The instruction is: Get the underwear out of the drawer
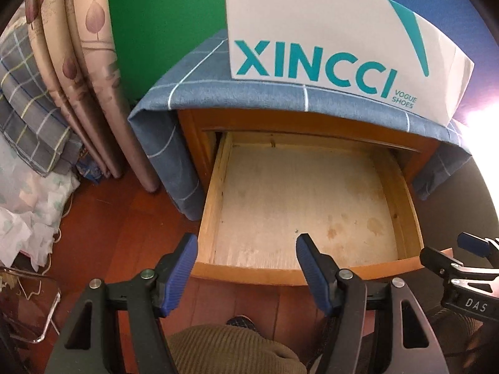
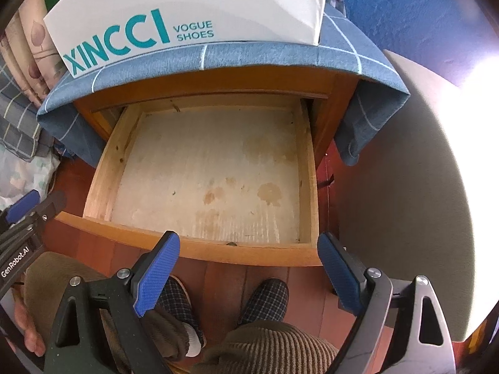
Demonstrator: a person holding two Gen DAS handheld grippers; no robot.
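On my left hangs a leaf-print curtain [image 1: 93, 71], with checked bedding [image 1: 28, 99] beside it. Next comes the nightstand [image 1: 199, 118], draped in a blue cloth [image 1: 187, 71], with a white shoe bag [image 1: 312, 25] standing on top. Its drawer [image 1: 212, 199] is pulled out toward me, and its stained bottom lies bare; I can see no underwear in either view. My left gripper [image 1: 246, 268] hangs over the drawer's front left corner, jaws well apart, holding nothing. My right gripper [image 2: 248, 268] hangs over the front edge farther right, jaws spread wider, also gripping nothing. Below them are my slippers [image 2: 265, 299] on the wood floor [image 2: 230, 280].
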